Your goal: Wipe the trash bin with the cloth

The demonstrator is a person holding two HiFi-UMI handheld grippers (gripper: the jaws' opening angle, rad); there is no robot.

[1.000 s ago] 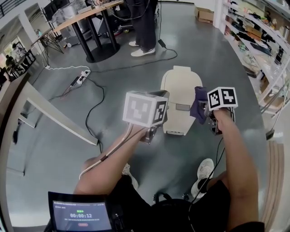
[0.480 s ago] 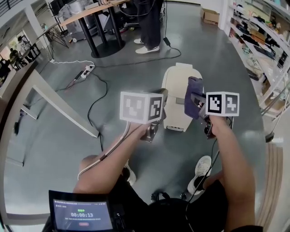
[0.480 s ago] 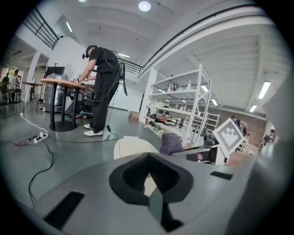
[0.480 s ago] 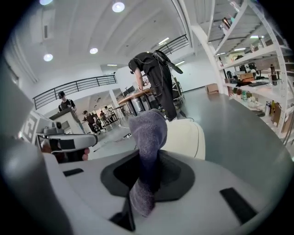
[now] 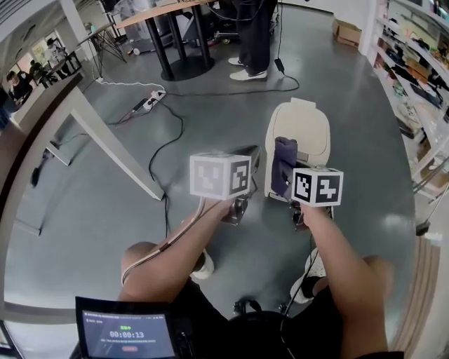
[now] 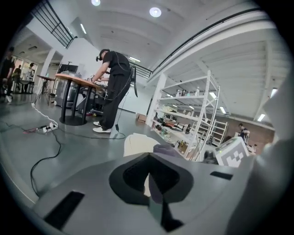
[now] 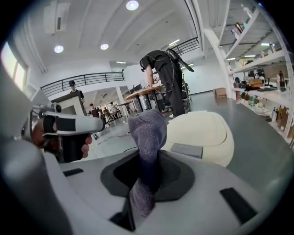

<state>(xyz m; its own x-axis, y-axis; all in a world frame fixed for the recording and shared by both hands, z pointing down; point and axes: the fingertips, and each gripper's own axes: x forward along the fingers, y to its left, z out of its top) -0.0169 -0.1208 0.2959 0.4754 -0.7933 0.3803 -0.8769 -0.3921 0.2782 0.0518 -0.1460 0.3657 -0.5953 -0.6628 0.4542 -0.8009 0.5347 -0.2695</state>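
The cloth [image 5: 283, 165] is purple-grey, the trash bin [image 5: 305, 126] cream.

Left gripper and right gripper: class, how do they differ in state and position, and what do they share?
The right gripper is shut on the purple cloth; the left gripper is shut on nothing. The right gripper sits at the trash bin's near end; the left gripper is off to its left. Each carries a marker cube.

Brightly and evenly lit from round white ceiling lamps [image 7: 132, 5] at twelve o'clock. Faint sheen on glossy grey floor [image 5: 231, 119], shadows soft. Heavily fisheye-bent toward edges, black-cornered in both gripper views. Blurred at six o'clock foreground.
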